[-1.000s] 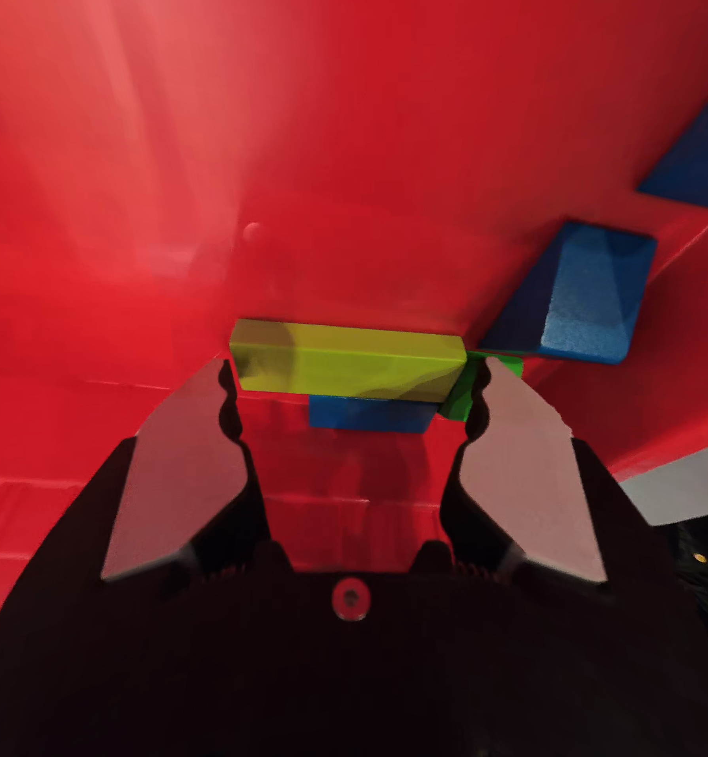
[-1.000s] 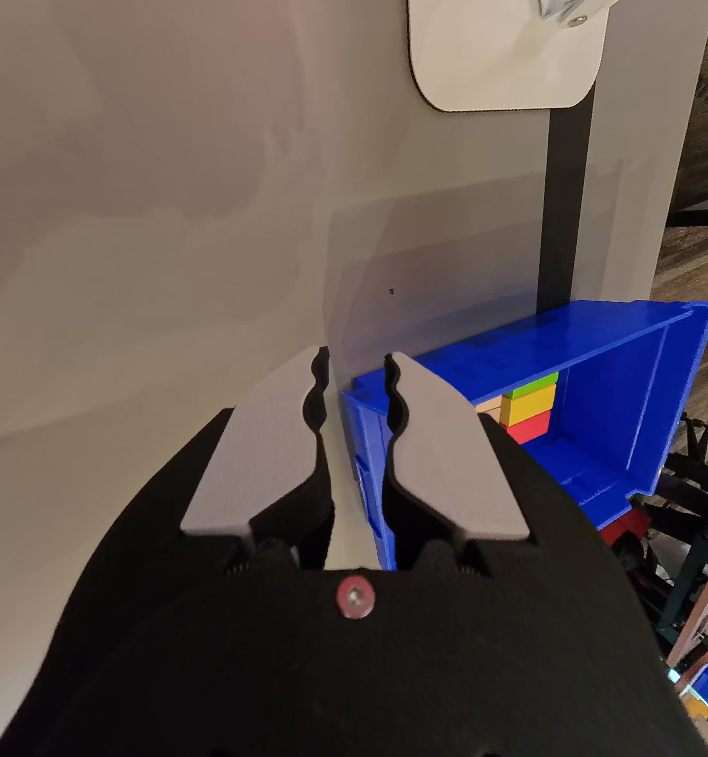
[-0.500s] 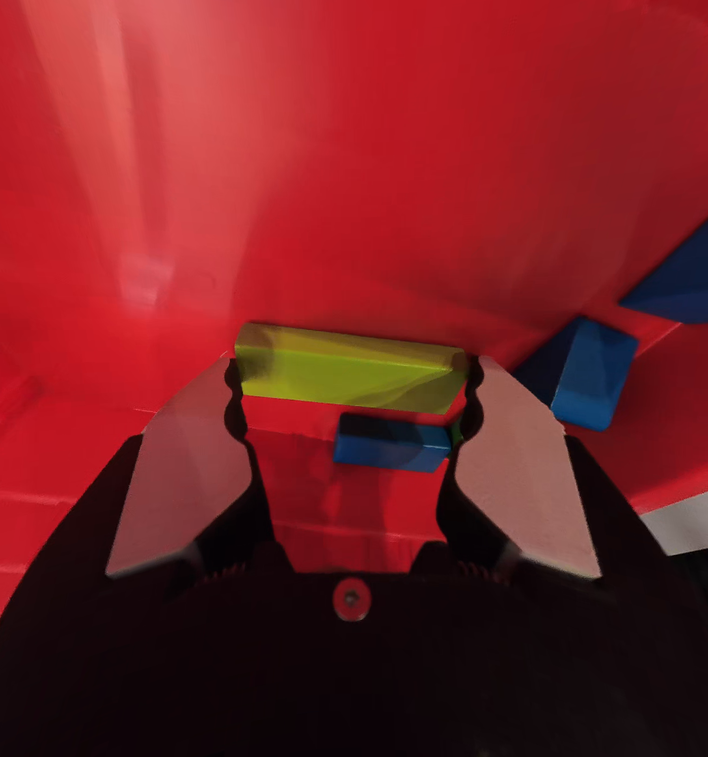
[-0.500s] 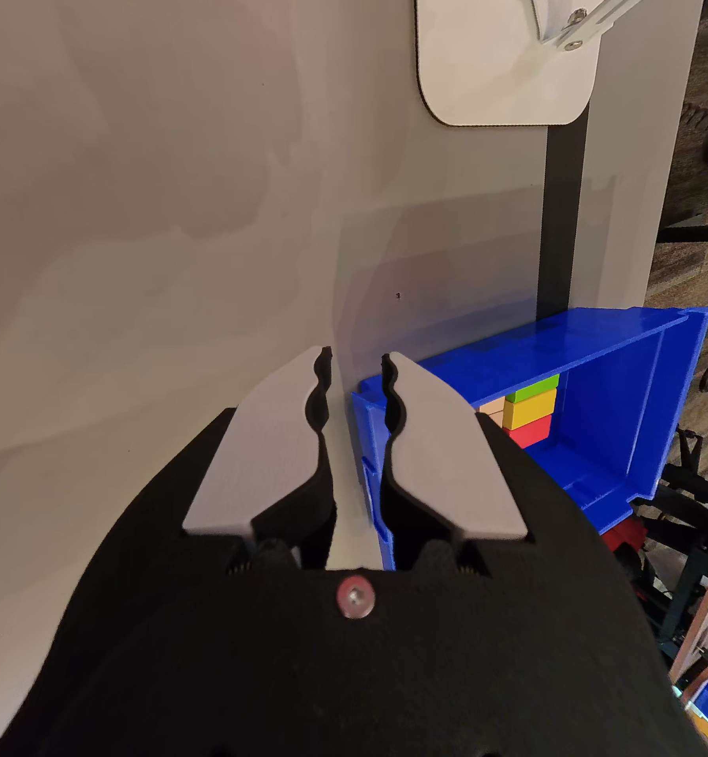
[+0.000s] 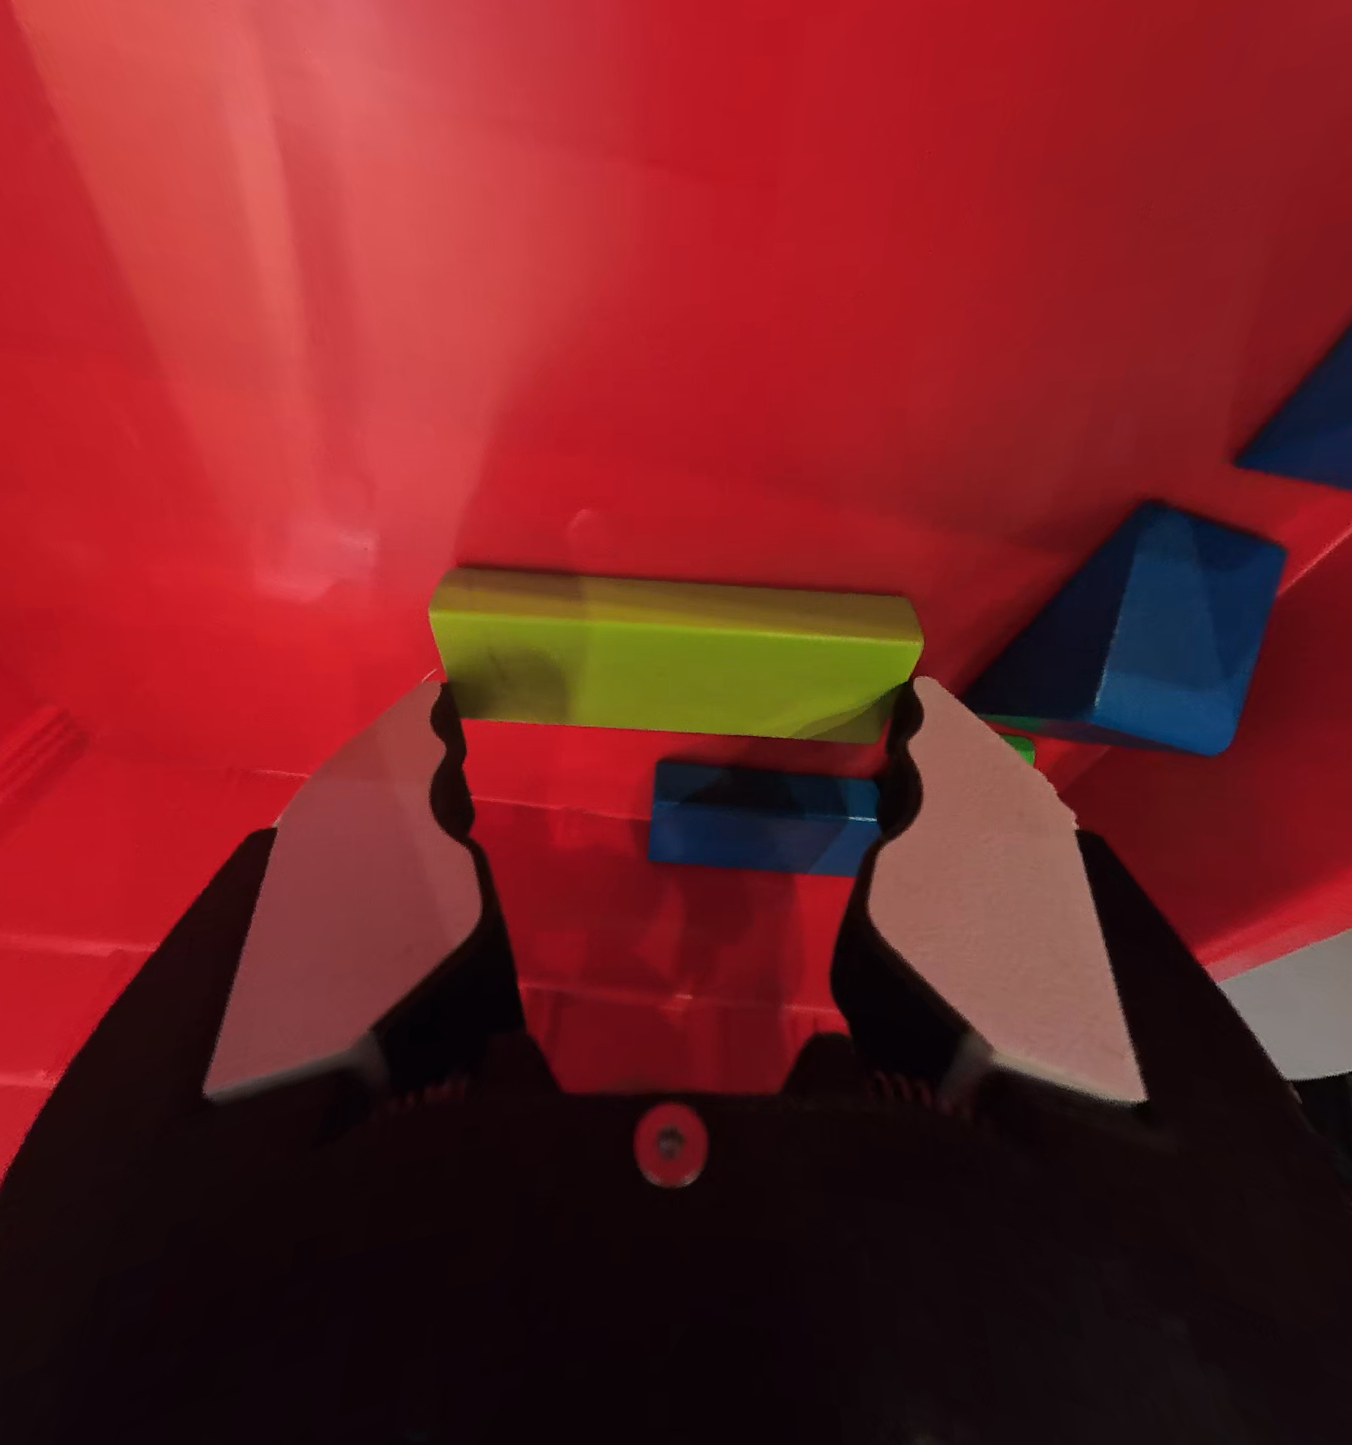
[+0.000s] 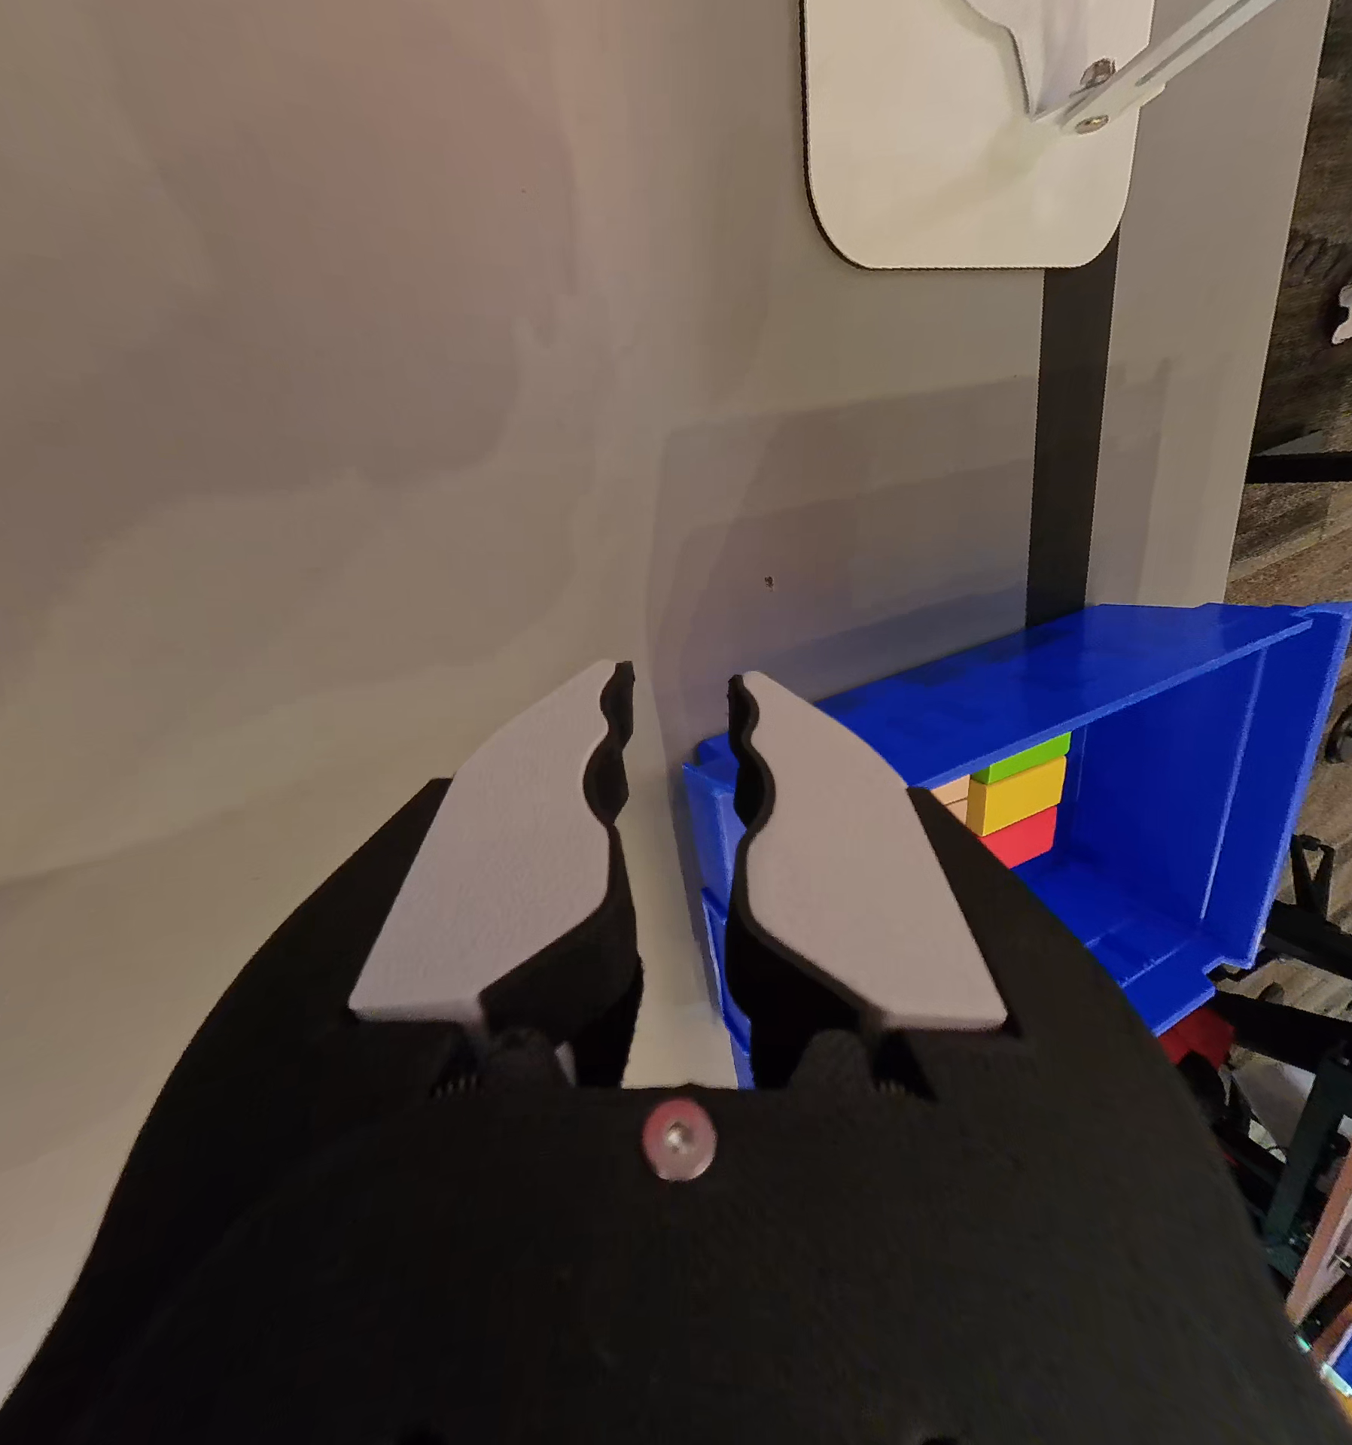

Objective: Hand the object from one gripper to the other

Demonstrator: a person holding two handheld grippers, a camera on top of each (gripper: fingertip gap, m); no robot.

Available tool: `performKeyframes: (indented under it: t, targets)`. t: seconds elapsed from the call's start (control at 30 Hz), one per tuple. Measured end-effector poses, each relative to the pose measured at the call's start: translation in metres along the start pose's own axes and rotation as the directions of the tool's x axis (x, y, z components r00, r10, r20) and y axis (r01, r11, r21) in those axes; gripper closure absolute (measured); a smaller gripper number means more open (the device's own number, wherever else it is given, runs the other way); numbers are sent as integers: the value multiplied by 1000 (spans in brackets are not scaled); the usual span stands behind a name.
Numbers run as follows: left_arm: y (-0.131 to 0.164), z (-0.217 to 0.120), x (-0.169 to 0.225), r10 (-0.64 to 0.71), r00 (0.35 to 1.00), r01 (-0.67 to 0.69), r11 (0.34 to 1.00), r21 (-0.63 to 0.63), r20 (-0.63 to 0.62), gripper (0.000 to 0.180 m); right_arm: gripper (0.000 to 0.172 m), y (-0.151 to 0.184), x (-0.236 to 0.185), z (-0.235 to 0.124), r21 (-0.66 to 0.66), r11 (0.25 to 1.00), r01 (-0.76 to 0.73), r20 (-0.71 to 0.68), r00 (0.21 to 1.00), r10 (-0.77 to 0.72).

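The pickup is in hand: in the frame's centre, the left gripper (image 5: 673, 696) holds its jaws spread across the lime-green block (image 5: 673, 672) in the red bin (image 5: 657, 313), seemingly gripping its ends, though blur hides contact. Next, lift it towards the right gripper (image 6: 679, 676), whose jaws stand narrowly apart and empty.

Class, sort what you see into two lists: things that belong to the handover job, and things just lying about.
Job:
- lime-green block, its ends between the fingertips
- left hand-held gripper
- right hand-held gripper, holding nothing

Lying about:
- small blue block
- blue wedge
- blue bin
- white pad
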State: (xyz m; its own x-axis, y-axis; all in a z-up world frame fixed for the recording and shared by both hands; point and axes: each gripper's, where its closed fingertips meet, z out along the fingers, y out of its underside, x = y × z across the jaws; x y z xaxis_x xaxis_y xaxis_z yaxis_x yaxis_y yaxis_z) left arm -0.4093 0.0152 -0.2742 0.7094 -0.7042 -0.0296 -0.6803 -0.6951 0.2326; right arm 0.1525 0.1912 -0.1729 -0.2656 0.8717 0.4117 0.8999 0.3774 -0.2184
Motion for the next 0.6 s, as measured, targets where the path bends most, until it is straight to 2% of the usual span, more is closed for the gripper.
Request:
performKeyframes:
  t: [0.23, 0.4, 0.6]
  targets:
    - [-3, -12, -12, -58, 994, 50, 995, 85, 92, 78, 148, -24, -3, -8, 98, 995, -14, 12, 1000, 13]
    - [-5, -32, -16, -87, 981, 54, 981, 186, 171, 78, 146, -57, -8, -15, 213, 977, -8, 42, 999, -1]
    - [-14, -59, -10, -49, 973, -14, 962, 271, 224, 78, 136, -104, -7, -23, 332, 943, 13, 49, 998, -31]
